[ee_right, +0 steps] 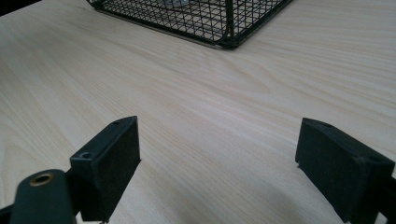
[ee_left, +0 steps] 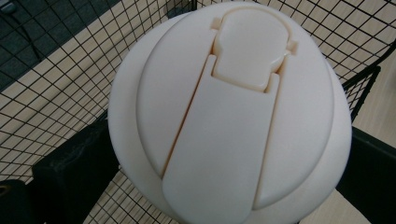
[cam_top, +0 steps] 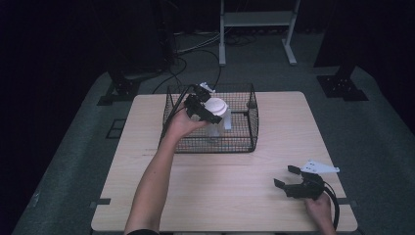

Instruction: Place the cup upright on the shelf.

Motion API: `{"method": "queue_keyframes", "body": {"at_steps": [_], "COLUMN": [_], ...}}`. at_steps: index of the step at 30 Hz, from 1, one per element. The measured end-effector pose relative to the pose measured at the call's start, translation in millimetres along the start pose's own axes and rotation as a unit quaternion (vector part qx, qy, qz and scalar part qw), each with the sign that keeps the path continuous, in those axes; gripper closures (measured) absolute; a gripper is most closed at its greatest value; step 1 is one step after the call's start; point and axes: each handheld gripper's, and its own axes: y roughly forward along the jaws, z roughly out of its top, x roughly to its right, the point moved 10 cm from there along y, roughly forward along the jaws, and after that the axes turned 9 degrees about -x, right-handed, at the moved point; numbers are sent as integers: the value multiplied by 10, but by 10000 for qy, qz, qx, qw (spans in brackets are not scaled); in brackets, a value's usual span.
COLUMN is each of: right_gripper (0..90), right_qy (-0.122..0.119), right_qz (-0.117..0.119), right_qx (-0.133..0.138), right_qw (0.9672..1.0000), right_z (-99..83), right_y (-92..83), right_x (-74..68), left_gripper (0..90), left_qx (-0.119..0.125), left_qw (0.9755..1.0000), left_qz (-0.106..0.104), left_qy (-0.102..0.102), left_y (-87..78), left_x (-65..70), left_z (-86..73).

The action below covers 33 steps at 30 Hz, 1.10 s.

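Right now my left gripper point(cam_top: 208, 113) reaches into the black wire basket point(cam_top: 252, 128) at the far middle of the table point(cam_top: 230, 186), its jaws pressed against the two sides of a pale bottle point(cam_top: 217, 122) with a cream flip-top lid point(ee_left: 231, 112), which stands upright inside the basket toward its left half. Seen from my left gripper's camera, the lid sits between the jaws, with the basket's mesh and the wood behind it. My right gripper point(cam_top: 288, 177) rests well apart from the basket, near the table's front right corner, its jaws spread wide over bare wood.
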Motion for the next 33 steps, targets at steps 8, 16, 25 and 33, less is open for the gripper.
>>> {"method": "queue_keyframes", "body": {"at_steps": [8,16,25,33], "right_gripper": [129,129,129,129], "right_qy": [-21,-44,-57,-65], "right_qz": [5,11,13,8], "right_qx": [-9,-8,-6,-13], "right_qw": [10000,10000,10000,10000], "right_z": [-1,-2,-1,-3], "right_y": [2,4,4,5], "right_x": [-6,-11,-13,-14], "left_gripper": [5,5,5,5], "left_qx": [69,112,81,60], "left_qw": [9999,9998,9998,9998], "left_qz": [3,11,68,151], "left_qy": [112,149,170,143], "left_y": [-43,-62,-110,-149], "left_x": [41,53,48,-3], "left_z": [-50,-116,-185,-272]}}
